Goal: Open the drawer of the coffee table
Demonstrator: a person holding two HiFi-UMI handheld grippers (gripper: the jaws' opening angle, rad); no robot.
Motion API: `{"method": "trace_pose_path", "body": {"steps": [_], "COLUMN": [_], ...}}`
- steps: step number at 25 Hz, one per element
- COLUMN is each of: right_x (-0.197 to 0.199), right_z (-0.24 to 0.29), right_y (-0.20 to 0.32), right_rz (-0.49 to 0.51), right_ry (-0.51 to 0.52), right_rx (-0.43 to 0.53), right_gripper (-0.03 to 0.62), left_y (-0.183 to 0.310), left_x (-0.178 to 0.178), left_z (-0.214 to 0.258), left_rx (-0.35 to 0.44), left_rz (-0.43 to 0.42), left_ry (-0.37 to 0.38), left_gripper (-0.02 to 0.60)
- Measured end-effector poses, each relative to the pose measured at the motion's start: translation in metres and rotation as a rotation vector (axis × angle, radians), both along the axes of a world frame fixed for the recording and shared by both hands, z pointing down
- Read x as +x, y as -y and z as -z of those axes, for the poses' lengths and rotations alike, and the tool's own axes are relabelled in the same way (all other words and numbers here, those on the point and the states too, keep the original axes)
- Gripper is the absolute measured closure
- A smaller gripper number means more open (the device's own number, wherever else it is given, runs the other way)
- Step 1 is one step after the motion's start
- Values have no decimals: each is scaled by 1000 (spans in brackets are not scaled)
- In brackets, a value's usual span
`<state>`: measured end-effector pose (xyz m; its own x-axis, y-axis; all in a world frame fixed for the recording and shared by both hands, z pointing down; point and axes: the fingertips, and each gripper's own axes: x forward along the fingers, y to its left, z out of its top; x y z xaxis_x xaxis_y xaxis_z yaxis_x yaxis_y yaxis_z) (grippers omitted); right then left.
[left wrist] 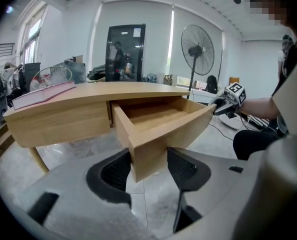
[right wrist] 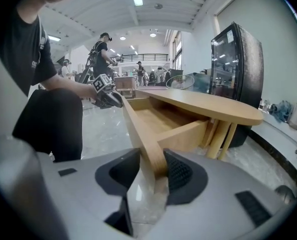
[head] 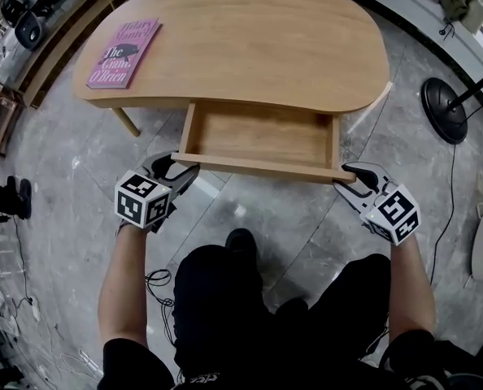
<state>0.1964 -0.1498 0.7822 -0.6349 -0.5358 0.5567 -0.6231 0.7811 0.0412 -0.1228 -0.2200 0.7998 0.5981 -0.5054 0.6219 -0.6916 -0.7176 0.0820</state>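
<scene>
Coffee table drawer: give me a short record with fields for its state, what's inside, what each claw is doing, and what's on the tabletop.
drawer: pulled well out from under the coffee table
inside: empty, bare wood
left claw: closed on the drawer's left front corner
right claw: closed on the drawer's right front corner
tabletop: one pink book, lying flat at the left end in the head view

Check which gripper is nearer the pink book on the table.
Left. The left gripper grips the left front corner of the drawer, below the pink book; the right gripper grips its right front corner, farther away.
</scene>
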Motion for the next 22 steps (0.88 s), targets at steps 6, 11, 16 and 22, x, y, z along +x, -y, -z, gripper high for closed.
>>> {"method": "trace_pose_path", "body": {"steps": [6,11,16,22], "right_x": [-8,-11,-10,-17], "right_z": [1,-1,-8,-22], "right_y": [-14,-26,-38,-55], "right_rz": [37,81,114,161], "right_ry": [6,-27,-65,-107], "right_rx": [-2,-3,-19,-40], "right_gripper": [455,467,468,482], "left_y": [-6,-16,-36,-49], "left_x": [-4,-6,-9,-13], "left_z": [-1,-2,-11,-25], "left_rx": [-9,-12,-20,-46], "left_rz": [-23,-37,-68,-61], "left_ry": [18,24,68,93], "left_gripper": [342,344,368,368]}}
